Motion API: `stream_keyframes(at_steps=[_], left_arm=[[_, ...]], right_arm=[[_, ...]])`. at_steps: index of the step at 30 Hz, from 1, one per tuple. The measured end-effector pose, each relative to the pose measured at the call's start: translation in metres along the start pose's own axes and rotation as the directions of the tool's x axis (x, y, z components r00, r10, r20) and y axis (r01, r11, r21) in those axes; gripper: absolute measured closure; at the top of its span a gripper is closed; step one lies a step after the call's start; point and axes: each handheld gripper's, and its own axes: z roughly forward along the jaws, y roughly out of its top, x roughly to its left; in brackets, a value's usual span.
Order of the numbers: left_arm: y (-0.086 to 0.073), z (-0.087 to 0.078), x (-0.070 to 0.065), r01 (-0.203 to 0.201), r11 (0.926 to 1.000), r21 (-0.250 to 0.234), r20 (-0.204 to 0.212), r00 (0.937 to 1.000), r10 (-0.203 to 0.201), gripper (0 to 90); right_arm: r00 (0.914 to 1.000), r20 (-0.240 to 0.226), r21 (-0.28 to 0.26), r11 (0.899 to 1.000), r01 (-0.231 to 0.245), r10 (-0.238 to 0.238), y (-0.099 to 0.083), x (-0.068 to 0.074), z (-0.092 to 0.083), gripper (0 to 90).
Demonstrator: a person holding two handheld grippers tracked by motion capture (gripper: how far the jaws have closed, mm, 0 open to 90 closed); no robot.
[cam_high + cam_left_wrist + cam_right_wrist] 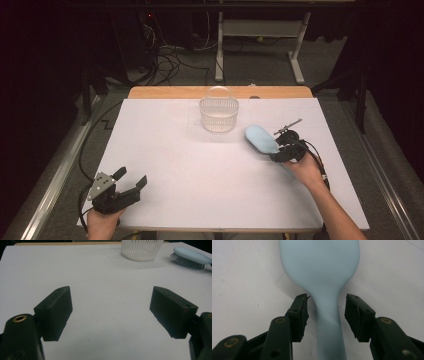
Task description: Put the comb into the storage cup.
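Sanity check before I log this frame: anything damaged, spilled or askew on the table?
One thing: the black pads of the right gripper look chipped and ragged along their inner edges. They straddle the handle of the pale blue plastic hairbrush without touching it. The white slatted plastic basket stands upright, nothing spilled. The left gripper hangs open.

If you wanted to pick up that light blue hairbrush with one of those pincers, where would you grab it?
Probably by the narrow handle of the hairbrush, just below where it widens into the head. The right gripper already straddles it, one finger on each side with a gap on both, coming along the handle from its end. The neck is slim enough to fit between them; the broad head looks too wide.
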Motion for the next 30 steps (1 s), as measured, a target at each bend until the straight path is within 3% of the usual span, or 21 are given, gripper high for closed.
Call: stream_keyframes(at_steps=[14,30], left_arm=[[0.0,0.0,0.0,0.001,1.0,0.001,0.001,1.0,-0.001,17.9],[0.0,0.001,-0.001,0.0,1.0,0.002,0.002,1.0,0.0,17.9]], right_arm=[[0.9998,0.013,0.026,1.0,0.013,-0.014,0.006,0.0,0.013,55.1],[0.9995,-0.025,0.027,0.999,0.022,-0.021,0.006,0.0,0.014,67.3]])
